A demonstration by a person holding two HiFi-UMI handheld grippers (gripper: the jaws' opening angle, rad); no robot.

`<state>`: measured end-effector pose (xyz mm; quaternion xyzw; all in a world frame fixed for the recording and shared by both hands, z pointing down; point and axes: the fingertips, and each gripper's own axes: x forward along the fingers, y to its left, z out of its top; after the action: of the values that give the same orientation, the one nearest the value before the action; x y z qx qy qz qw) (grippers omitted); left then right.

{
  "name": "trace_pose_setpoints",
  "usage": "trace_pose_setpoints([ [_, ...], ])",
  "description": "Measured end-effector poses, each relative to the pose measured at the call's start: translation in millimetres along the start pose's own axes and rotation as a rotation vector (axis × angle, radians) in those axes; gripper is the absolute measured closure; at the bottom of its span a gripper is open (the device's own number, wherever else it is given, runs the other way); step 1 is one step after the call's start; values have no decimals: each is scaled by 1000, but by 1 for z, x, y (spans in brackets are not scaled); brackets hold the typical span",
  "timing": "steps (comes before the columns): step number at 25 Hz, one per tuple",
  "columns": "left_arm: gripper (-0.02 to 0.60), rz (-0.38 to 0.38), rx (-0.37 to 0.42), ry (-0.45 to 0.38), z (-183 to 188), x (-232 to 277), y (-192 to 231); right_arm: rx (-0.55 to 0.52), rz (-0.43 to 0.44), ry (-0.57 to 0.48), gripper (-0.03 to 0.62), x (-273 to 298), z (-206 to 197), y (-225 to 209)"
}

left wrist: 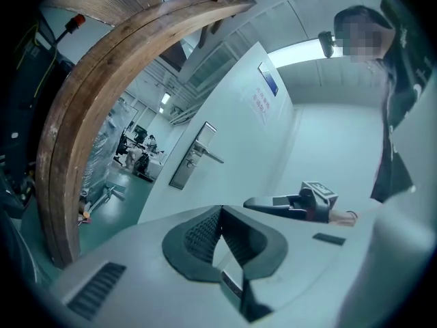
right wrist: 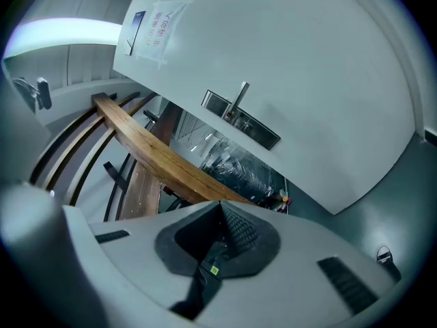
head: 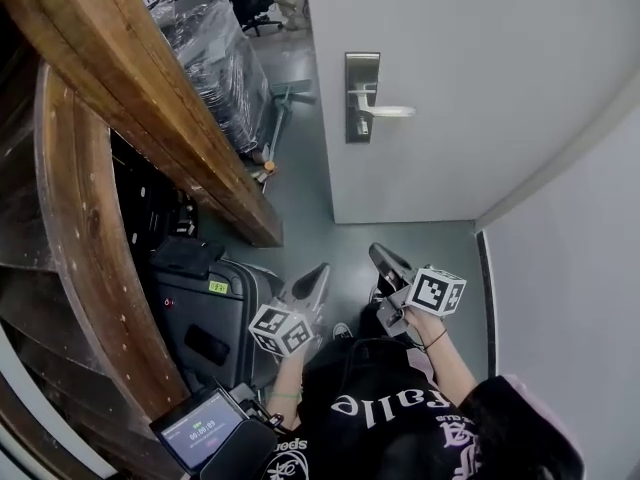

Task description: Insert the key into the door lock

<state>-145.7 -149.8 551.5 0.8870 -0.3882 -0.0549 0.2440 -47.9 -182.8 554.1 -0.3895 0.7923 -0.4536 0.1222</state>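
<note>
A white door [head: 450, 88] closes the grey-floored hall, its lock plate [head: 361, 96] well ahead of my jaws, so my right gripper [head: 380, 256] pinches what seems the key [right wrist: 213, 265] ready, my left gripper [head: 319, 273] closed empty.

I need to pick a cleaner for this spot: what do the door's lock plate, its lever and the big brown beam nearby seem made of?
Lock plate and lever: probably metal, satin finish; both are grey with a soft sheen. Beam: wood, possibly varnished; long grain streaks run through its brown surface, which looks slightly glossy.
</note>
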Motion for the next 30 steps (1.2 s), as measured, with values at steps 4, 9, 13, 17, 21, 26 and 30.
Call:
trace_pose_setpoints([
  [4,577,-12,9,-6,-5,-8,-20,-40,-15,3,576,-21,-6,7],
  [9,577,-2,35,-18,-7,-14,-41,-68,-5,19,576,-42,-7,13],
  [13,577,20,44,-35,-10,-10,-67,-116,13,22,576,-72,0,14],
  [17,577,26,27,-68,-25,2,-111,-149,22,41,576,-124,3,6],
  [21,577,33,-2,-76,-59,9,-164,-177,16,76,576,-185,-3,-11],
  [26,577,48,-15,-55,-107,6,-230,-234,19,143,576,-245,-17,-27],
  [30,577,89,-10,-30,-132,-9,-260,-236,65,201,576,-264,-36,-24],
])
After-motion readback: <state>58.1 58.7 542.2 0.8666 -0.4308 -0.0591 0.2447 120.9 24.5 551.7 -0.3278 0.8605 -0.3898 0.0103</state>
